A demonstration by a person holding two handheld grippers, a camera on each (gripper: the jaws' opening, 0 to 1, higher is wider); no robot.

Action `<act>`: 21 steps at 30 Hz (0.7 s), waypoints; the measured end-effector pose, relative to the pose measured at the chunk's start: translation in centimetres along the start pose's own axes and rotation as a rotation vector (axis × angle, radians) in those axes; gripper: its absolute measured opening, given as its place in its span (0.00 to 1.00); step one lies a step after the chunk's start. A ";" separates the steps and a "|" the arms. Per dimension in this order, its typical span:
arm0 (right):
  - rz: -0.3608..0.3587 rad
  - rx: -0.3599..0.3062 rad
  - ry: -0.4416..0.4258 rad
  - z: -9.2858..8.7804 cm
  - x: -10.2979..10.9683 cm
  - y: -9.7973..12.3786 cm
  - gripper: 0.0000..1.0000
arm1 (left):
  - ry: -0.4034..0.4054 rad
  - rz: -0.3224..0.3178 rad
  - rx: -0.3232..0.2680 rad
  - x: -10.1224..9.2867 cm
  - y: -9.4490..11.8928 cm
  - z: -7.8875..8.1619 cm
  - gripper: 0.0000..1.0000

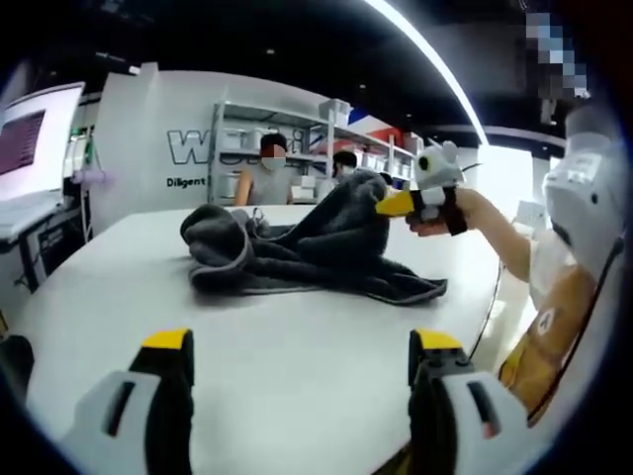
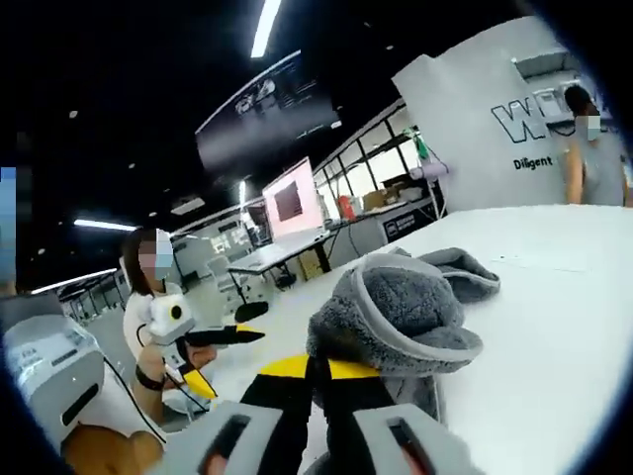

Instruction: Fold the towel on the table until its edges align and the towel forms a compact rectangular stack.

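On table point(image 1: 297, 376), right tongs point(image 2: 321, 381) gripping towel point(image 1: 316, 247)

**A Big Open Lab or Workshop Hall**

The room was a large indoor work hall with a dark ceiling and long strip lights point(image 1: 425, 49). Beyond the left claw's jaws stood a white partition wall point(image 1: 158, 139) bearing large lettering, and beside it metal shelves point(image 1: 316, 139) stacked with boxes. People point(image 1: 265, 170) stood behind the broad white table point(image 1: 297, 346). Up and left of the right claw's jaws, rows of desks point(image 2: 287, 252) carried lit screens point(image 2: 290, 201), with a dark panel hung overhead.
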State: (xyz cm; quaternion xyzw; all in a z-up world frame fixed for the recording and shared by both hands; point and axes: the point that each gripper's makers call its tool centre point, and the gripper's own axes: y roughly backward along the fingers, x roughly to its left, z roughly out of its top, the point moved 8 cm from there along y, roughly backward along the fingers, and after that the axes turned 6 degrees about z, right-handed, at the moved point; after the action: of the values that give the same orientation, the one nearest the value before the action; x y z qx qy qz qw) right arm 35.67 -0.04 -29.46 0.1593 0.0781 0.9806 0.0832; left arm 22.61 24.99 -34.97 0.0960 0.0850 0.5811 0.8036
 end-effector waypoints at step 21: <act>0.038 0.260 0.205 -4.7 2.0 -3.1 0.04 | 0.009 0.003 0.008 0.0 -0.3 -0.3 0.94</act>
State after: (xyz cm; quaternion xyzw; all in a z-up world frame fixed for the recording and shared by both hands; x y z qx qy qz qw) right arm 32.68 2.82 -33.77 0.0696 0.2095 0.9747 0.0348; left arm 22.85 24.88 -35.35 0.0970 0.0907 0.5823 0.8021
